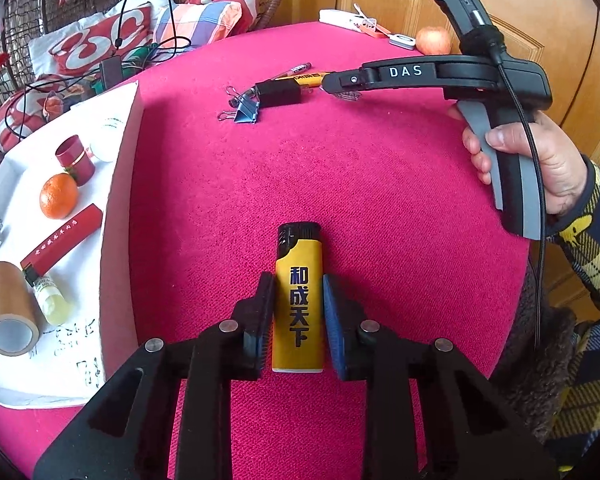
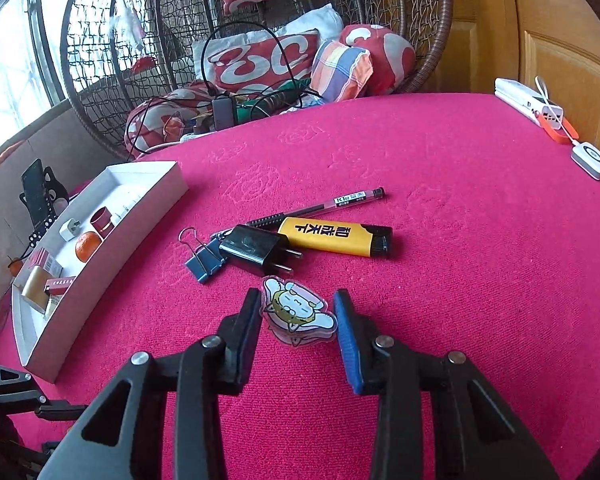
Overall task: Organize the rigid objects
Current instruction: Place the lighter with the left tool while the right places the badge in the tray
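My left gripper [image 1: 298, 292] is shut on a yellow lighter [image 1: 299, 288] with a black top, held over the red tablecloth. My right gripper [image 2: 298, 312] is open, its fingers on either side of a flat cartoon charm [image 2: 298, 310] lying on the cloth; it also shows in the left wrist view [image 1: 340, 84]. Just beyond the charm lie a black plug adapter [image 2: 256, 254], a blue binder clip [image 2: 204, 260], a second yellow lighter [image 2: 332, 238] and a pen [image 2: 320, 208]. The white box [image 2: 148, 216] stands at the left.
The box [image 1: 120, 216] holds a tangerine [image 1: 59, 196], a red cap [image 1: 75, 159], a red lighter [image 1: 62, 238], a tape roll [image 1: 8, 308] and a small bottle [image 1: 52, 300]. A power bank [image 2: 528, 106] and an apple [image 1: 433, 40] sit at the far right edge. A wicker chair with cushions stands behind the table.
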Motion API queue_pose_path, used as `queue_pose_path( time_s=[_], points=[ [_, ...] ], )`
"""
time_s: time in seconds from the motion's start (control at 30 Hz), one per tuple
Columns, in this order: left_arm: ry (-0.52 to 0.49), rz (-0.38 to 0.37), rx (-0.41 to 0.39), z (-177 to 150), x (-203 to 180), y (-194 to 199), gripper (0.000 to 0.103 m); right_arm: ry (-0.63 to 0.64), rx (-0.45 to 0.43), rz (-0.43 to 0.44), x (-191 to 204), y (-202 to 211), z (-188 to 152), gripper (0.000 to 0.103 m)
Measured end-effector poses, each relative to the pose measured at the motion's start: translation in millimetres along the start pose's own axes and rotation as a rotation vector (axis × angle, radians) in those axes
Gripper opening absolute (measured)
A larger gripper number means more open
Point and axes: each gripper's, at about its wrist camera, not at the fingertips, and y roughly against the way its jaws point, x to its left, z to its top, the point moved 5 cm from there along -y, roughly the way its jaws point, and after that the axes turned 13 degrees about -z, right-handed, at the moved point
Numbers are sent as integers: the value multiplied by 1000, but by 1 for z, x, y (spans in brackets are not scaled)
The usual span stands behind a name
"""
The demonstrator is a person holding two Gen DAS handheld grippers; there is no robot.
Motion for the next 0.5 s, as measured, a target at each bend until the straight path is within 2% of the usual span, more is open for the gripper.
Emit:
queue_pose_path(
  time_s=[0.23, 0.37, 0.5],
  points=[
    [26, 7, -147, 14, 1, 30, 24, -39, -36, 70, 1, 19, 2, 36],
    [50, 32, -184, 16, 6, 42, 24, -34, -77, 95, 9, 36, 10, 36],
    [82, 100, -211, 17, 19, 52, 24, -13, -103, 122, 22, 48, 14, 36]
  ],
)
